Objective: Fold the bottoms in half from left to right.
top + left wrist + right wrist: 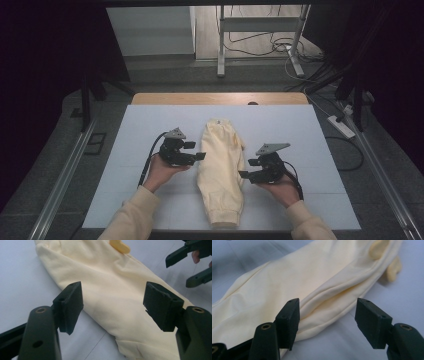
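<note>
a: since the high view takes in the whole table, where do things lie there?

b: the cream garment (pixel 220 172) lies folded into a long strip on the white mat (pixel 150 125), just beyond the tips of the left gripper (pixel 200 156) and of the right gripper (pixel 244 174), which face each other across it. both stand apart from the cloth, probably so the fold lies undisturbed.

a: while we look along the left gripper's own jaws, what shows?

b: in the left gripper view the left gripper (pixel 113 303) stands wide, nothing between the pads. the garment (pixel 110 290) runs ahead of it and passes under the gap. the right gripper (pixel 191 270) shows beyond the cloth's far edge, parted too.

a: and the right gripper view?

b: the right gripper (pixel 327 320) is spread, pads bare. the garment's (pixel 294 287) folded edge lies just ahead, nearest its left pad (a loose cream tab sticks out far ahead). i judge it has let go to leave the fold lying flat.
</note>
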The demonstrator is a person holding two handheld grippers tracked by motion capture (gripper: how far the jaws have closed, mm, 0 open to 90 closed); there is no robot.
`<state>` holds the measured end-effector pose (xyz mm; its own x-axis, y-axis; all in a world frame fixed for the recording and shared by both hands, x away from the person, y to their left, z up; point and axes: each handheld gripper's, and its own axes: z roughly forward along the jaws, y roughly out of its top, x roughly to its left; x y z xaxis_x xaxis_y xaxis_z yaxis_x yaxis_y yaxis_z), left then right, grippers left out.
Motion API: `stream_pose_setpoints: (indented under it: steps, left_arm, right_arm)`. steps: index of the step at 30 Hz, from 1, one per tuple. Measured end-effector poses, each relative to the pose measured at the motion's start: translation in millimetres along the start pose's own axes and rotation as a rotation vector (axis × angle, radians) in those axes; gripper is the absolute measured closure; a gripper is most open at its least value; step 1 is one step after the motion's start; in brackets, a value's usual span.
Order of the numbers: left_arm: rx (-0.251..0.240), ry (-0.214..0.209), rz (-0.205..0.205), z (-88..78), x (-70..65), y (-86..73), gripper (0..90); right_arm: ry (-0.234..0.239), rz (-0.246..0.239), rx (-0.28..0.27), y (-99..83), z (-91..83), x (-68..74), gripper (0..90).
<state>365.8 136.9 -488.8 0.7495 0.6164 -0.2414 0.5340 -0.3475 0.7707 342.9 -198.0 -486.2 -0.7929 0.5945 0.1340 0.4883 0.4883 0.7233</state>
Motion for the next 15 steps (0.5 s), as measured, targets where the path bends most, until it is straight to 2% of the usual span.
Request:
stream_pose_setpoints:
  steps: [8,15]
  left_arm:
    - [0.015,0.007,0.011,4.5,-1.4,1.0,31.6]
    - [0.015,0.012,0.007,5.1,-1.4,1.6,30.9]
  right_arm:
    - [-0.049,-0.004,-0.01,-2.1,-7.5,-8.8,33.5]
    - [-0.065,-0.001,-0.016,-4.9,-13.3,-12.5,32.9]
